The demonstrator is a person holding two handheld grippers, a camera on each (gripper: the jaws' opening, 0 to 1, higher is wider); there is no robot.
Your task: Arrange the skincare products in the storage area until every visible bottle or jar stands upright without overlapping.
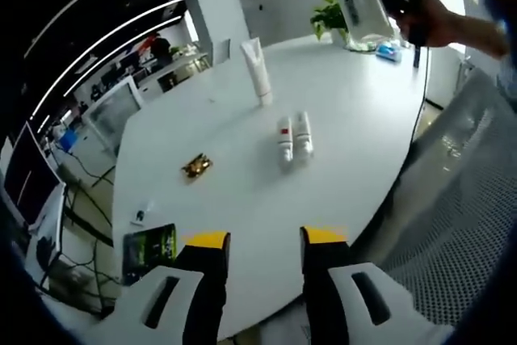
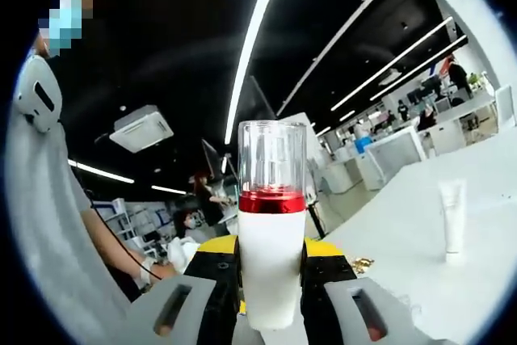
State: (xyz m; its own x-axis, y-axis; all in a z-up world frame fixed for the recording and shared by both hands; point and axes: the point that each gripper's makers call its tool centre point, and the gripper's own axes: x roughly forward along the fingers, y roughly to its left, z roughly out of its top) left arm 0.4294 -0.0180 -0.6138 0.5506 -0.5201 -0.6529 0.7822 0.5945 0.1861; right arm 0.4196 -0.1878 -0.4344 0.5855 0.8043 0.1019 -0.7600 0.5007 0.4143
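Pump bottle [image 2: 271, 248] sits clenched between my right gripper [image 2: 271, 280]'s jaws, lifted off the table [image 1: 242, 199] — a tilt on set-down would topple it. My left gripper [image 1: 265, 240] hangs released above two small bottles [image 1: 293, 139] lying touching, near an upright tube [image 1: 258, 70].

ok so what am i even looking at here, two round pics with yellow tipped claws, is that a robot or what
No robot: a person holds a two-jaw gripper in each hand, and a fisheye camera rides on each one, looking forward along its jaws.

The left gripper view looks down on a white table. The left gripper is open and holds nothing. On the table a white tube stands upright, two small white bottles lie side by side, and nearby sit a gold wrapped item and a dark card. The person's other hand shows at top right.

The right gripper view points up and across the room. The right gripper is shut on a white bottle with a red band and clear cap.
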